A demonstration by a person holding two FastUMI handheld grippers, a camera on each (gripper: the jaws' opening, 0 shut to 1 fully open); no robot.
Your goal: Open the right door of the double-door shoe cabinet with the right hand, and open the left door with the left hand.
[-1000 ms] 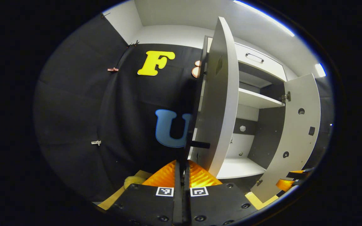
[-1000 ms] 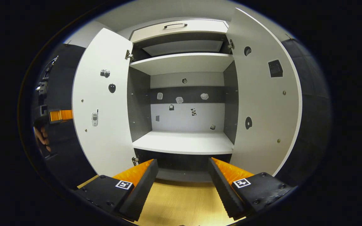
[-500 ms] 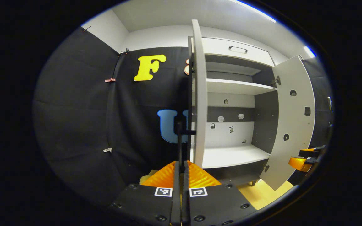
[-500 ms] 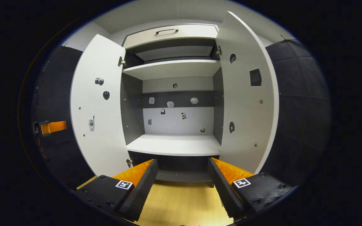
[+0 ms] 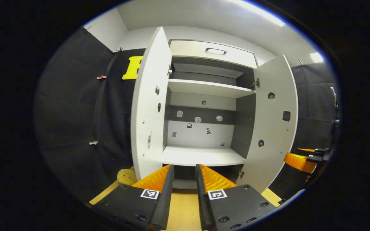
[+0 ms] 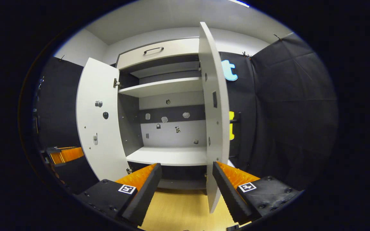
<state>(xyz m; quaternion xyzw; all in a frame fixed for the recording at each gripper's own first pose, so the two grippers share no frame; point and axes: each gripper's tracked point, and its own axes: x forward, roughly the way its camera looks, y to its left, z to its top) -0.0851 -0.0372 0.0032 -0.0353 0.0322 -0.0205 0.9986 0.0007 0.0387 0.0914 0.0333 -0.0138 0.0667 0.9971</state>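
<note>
We see the cabinet (image 5: 204, 154) ahead of both grippers with its 2 doors swung out. The left door (image 5: 148, 106) stands upright just left of the left gripper (image 5: 184, 176), whose fingers are a little apart and hold nothing. The right door (image 6: 215, 109) stands edge-on just ahead of the right gripper (image 6: 186, 184), wide open and empty. We judge both doors done.

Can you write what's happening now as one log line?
left door: open | right door: open | left hand-held gripper: open, empty | right hand-held gripper: open, empty
</note>
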